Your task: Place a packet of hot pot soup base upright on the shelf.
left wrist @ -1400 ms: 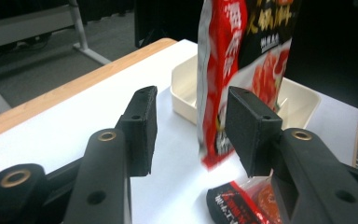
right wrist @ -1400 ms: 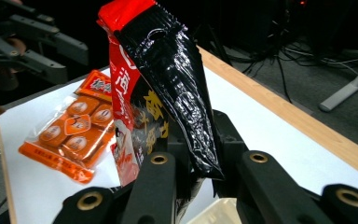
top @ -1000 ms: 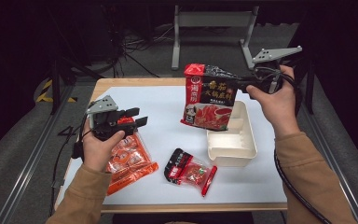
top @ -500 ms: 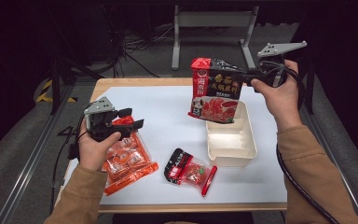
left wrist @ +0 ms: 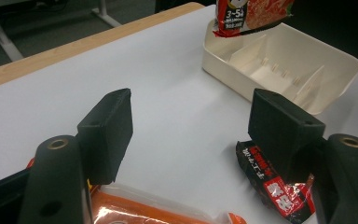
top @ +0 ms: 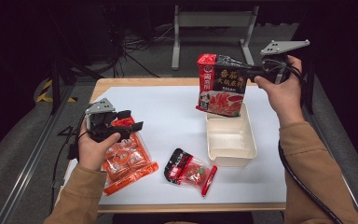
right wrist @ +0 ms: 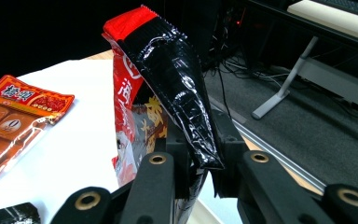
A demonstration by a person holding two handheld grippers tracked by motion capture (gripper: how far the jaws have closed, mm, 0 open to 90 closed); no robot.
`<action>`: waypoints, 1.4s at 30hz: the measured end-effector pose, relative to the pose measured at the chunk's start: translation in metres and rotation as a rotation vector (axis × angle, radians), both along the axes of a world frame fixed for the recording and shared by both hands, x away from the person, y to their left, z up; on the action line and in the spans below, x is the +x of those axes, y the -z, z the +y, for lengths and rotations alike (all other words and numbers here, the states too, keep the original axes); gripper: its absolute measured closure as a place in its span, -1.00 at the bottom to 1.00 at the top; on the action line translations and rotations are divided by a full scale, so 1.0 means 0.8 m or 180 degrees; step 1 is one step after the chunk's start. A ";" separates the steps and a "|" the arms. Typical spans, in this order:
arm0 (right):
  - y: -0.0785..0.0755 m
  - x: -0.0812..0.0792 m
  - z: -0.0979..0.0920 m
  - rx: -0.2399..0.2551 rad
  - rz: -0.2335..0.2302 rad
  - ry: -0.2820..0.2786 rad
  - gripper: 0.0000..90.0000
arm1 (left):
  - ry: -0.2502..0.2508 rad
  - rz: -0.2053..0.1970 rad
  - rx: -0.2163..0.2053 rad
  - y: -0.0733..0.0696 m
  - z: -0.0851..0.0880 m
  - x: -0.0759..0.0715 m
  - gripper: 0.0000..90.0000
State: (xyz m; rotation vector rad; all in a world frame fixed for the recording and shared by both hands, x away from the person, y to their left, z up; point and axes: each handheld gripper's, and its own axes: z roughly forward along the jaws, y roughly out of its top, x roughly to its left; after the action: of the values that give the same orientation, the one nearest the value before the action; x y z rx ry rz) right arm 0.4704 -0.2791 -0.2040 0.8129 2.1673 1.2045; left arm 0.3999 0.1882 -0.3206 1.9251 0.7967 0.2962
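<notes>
nearest the person, the left hand (top: 93,148) sits low over the table's front left, forearm coming up from the bottom edge, wrapped round the left gripper (top: 129,120), which points level across the white table sheet (top: 168,116). its jaws have just been opening and stand apart with bare sheet between them; the orange snack pack (top: 126,161) lies flat right under it, touching nothing of the pads. just beside that, toward the middle, the small red-and-black packet (top: 189,171) lies flat near the front edge. farther back on the right stands the cream tray (top: 230,140) with its dividers. above the tray's far end the right hand (top: 282,91) is raised, wrist bent inward, holding the right gripper (top: 248,73) level and pointing left. its jaws are clamped on the upper edge of the red-and-black hotpot pouch (top: 221,86), which hangs upright below the grip, its lower edge over the tray's far rim, whether touching i cannot tell
</notes>
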 end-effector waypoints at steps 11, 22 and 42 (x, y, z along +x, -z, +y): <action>0.012 0.011 -0.014 -0.0003 -0.0074 0.0087 0.77 | -0.0054 0.0024 -0.0082 -0.001 0.012 -0.001 -0.29; 0.029 0.023 -0.024 0.0002 -0.0084 0.0118 0.76 | -0.0087 0.0011 -0.0114 -0.003 0.018 -0.001 -0.29; 0.058 0.033 -0.024 -0.0078 0.0009 0.0138 0.76 | -0.0098 0.0031 -0.0082 0.000 0.018 0.000 -0.29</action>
State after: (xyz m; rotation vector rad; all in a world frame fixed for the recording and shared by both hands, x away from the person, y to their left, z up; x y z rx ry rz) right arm 0.4965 -0.2980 -0.2504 0.8471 2.1515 1.1539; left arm 0.4003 0.2029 -0.3205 1.8927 0.8334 0.2942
